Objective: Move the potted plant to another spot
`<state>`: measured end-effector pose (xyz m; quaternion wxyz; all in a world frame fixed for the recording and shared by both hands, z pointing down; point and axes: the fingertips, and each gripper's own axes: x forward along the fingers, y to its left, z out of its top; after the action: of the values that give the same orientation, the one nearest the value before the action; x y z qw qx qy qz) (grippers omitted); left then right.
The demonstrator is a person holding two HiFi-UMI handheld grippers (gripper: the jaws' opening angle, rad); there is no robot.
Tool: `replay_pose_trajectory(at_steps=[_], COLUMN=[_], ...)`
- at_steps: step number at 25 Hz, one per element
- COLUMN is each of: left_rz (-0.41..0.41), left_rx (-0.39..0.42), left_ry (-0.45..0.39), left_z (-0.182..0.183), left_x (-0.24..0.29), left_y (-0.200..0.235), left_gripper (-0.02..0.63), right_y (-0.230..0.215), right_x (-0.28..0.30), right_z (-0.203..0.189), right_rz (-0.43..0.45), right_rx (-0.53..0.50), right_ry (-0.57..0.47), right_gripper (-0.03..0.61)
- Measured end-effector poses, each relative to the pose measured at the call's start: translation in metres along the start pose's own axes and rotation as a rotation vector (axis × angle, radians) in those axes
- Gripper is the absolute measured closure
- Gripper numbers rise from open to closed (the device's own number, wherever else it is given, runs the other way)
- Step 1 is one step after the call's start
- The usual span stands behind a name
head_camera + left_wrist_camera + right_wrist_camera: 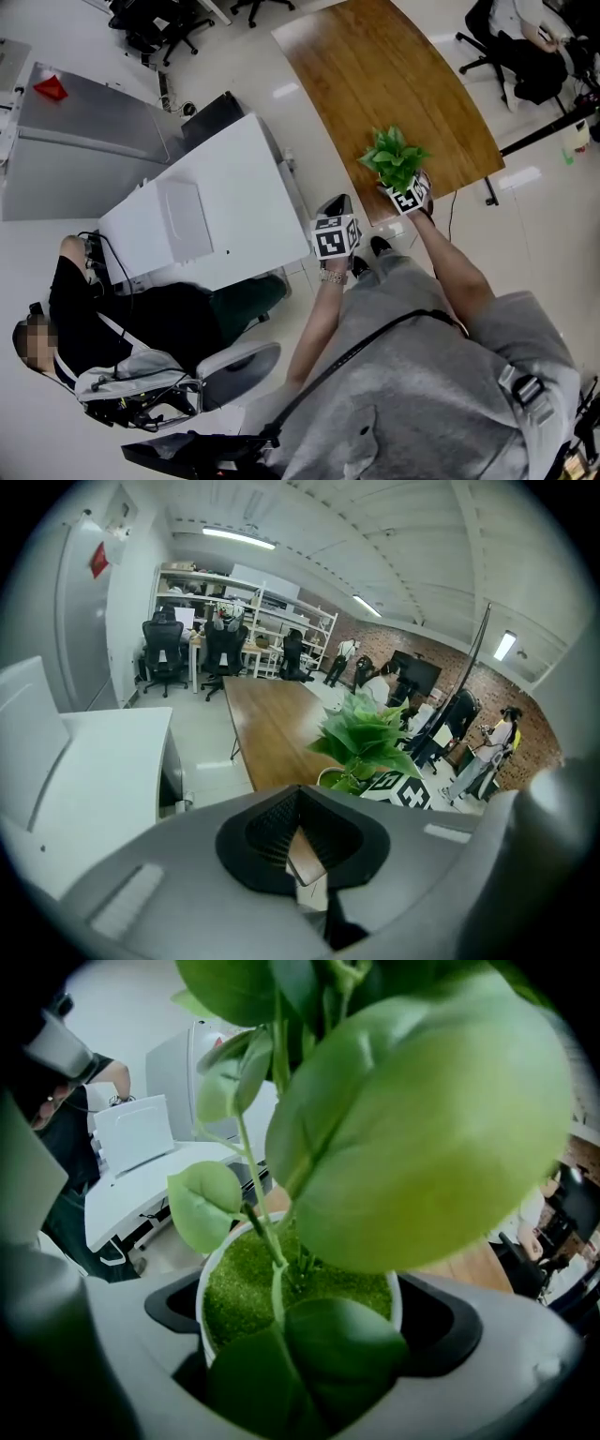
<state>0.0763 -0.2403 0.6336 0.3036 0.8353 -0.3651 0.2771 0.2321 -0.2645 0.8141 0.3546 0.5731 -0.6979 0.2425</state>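
Right gripper [410, 197] clamps white-potted green leafy plant [396, 157] by brown wooden table's [394, 75] near edge, likely for carrying; left gripper [302, 841] jaws together, empty, kept clear.

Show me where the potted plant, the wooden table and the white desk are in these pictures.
potted plant [234, 1290]: right gripper view, on the green filling inside its white pot.
wooden table [375, 75]: head view, on the bare middle of its top.
white desk [239, 159]: head view, on its bare top.

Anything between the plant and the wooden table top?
Nothing visible. The right gripper holds the plant at the near end of the table, and the wood beyond it shows bare.
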Motion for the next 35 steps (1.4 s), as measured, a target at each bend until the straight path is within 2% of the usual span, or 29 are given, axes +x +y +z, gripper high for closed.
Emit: replay_pose_trajectory(at_steps=[5,14,17,20,22,24,25,26,27,29,32,35], left_rz=[0.011,-0.052,-0.060,-0.079,-0.097,-0.107,-0.108,-0.106,-0.100,-0.081,-0.034,0.013], left_rx=[-0.018,0.001,-0.015,-0.042,-0.044,-0.031,-0.020,-0.010,-0.001,0.009,0.007,0.004], left_ry=[-0.012,-0.042,-0.054,-0.050,-0.040,-0.032,-0.031,-0.033,-0.036,-0.043,-0.054,-0.074], left_z=[-0.003,-0.007,-0.014,-0.030,-0.044,-0.058,-0.064,-0.069,-0.073,-0.083,-0.103,-0.132], left_x=[-0.010,-0.026,-0.029,-0.029,-0.032,-0.040,-0.044,-0.049,-0.054,-0.065,-0.082,-0.102], left_y=[0.013,0.001,-0.004,-0.014,-0.026,-0.040,-0.047,-0.053,-0.059,-0.067,-0.081,-0.106], left_gripper=[0.601,0.601,0.602,0.602,0.601,0.601,0.601,0.601,0.601,0.601,0.603,0.602], right_y=[0.006,0.020,0.017,0.018,0.020,0.023,0.024,0.026,0.031,0.052,0.096,0.127], right_x=[-0.007,-0.048,-0.068,-0.101,-0.127,-0.152,-0.163,-0.174,-0.183,-0.201,-0.225,-0.257], right_z=[-0.003,-0.005,-0.026,-0.054,-0.066,-0.063,-0.055,-0.049,-0.045,-0.038,-0.026,-0.030], right_rz=[0.003,-0.011,-0.044,-0.103,-0.152,-0.198,-0.219,-0.234,-0.237,-0.188,-0.044,0.059], right_rx=[0.019,0.126,0.217,0.280,0.300,0.292,0.283,0.284,0.295,0.306,0.268,0.242], right_ry=[-0.002,-0.004,0.029,0.113,0.148,0.114,0.073,0.031,0.001,-0.040,-0.103,-0.154], right_gripper=[-0.005,-0.005,-0.005,0.009,0.075,0.165,0.244,0.369,0.453,0.567,0.577,0.576])
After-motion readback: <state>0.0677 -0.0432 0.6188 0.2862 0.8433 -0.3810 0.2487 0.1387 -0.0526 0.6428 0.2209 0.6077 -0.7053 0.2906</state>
